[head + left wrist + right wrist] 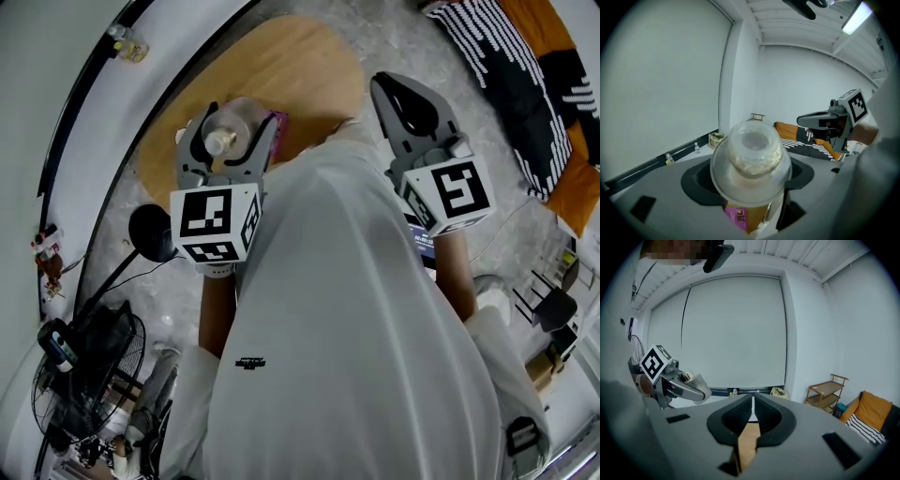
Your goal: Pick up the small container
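Observation:
The small container is a clear plastic cup with a pale lid, held up in the air over the round wooden table. My left gripper is shut on the small container, one jaw on each side. In the left gripper view the small container fills the middle and hides the jaw tips. My right gripper hangs to the right above the table's edge, shut with nothing in it. Its pads almost meet in the right gripper view, where the left gripper and the small container show at far left.
A pink packet lies on the table under the left gripper. A black lamp and a fan stand at lower left. Striped black, white and orange bedding lies at the right. A wooden shelf stands by the wall.

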Tool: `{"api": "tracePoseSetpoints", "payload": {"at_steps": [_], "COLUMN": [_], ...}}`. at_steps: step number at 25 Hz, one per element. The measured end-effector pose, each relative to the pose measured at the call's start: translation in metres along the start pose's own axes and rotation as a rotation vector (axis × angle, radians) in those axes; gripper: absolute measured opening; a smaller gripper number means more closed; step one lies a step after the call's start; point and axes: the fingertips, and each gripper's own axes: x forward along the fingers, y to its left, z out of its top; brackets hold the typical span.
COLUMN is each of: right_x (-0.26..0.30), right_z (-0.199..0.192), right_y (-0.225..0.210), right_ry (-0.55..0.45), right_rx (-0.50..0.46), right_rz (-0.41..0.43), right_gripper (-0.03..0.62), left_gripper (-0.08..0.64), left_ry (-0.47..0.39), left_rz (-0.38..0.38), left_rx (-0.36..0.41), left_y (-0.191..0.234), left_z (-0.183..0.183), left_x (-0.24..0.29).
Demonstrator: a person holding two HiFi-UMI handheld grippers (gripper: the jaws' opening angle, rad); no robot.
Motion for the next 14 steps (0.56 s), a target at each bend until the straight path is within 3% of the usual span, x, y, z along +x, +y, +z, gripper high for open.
{"api": "tracePoseSetpoints", "payload": {"at_steps": [14], "right_x": [0.0026], "right_z": [-0.0011], "right_y": [0.0006], "right_ry": [0.008], "right_rx": [-0.009], "right_rz": [0.007], "right_gripper": [0.002], "left_gripper": [0.35], "left_ry": [0.006], "left_rz": [-0.001], "left_rx": [-0.007], "left_y": [0.0024], "left_z": [-0.0041], "left_x": [0.0017]}}
